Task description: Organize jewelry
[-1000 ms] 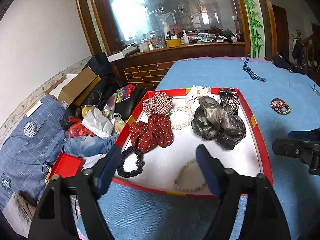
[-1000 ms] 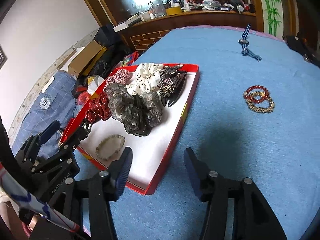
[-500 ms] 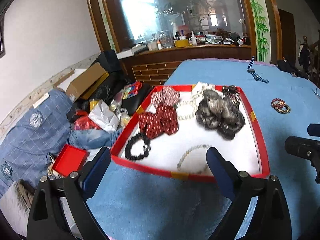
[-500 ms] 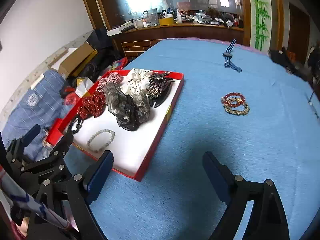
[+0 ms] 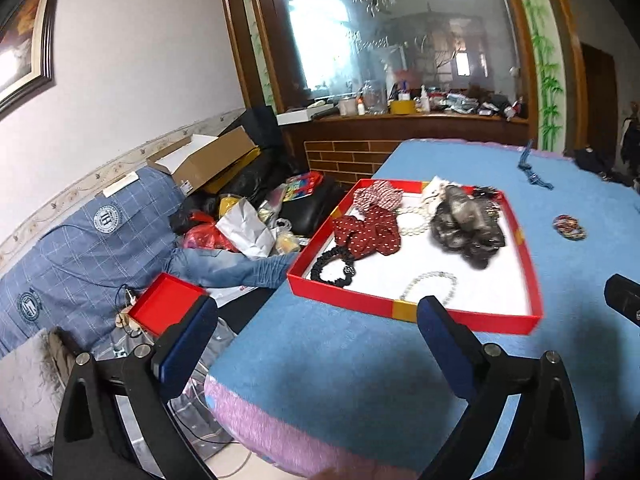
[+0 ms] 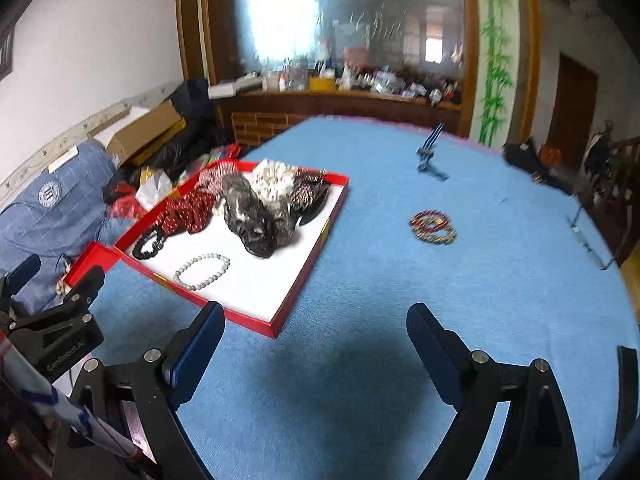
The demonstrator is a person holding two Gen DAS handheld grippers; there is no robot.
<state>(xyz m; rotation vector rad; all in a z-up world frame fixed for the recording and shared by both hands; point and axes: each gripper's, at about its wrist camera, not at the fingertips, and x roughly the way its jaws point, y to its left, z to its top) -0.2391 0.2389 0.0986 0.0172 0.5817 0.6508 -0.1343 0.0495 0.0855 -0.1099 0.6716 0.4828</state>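
A red tray (image 5: 412, 310) with a white floor sits on the blue tablecloth. It holds a red dotted scrunchie (image 5: 368, 236), a grey scrunchie (image 5: 466, 228), a black hair tie (image 5: 332, 266) and a pearl bracelet (image 5: 407, 290) near its front rim. My left gripper (image 5: 316, 312) hovers in front of the tray over the table's near edge, its jaws opening with nothing between them. To the right of the tray (image 6: 240, 316), my right gripper (image 6: 316, 314) stands wide open and empty above bare cloth. Beaded bracelets (image 6: 434, 226) lie on the cloth further right.
A blue striped ribbon piece (image 6: 430, 156) lies toward the far end of the table. Left of the table a sofa holds a small red box (image 5: 166, 304), bags, jeans and a cardboard box (image 5: 208, 160). A dark bag (image 6: 524, 156) lies at the far right edge.
Both grippers have drawn back from the tray toward the near edge of the table, and their jaws have spread much wider. The pearl bracelet stays lying in the tray.
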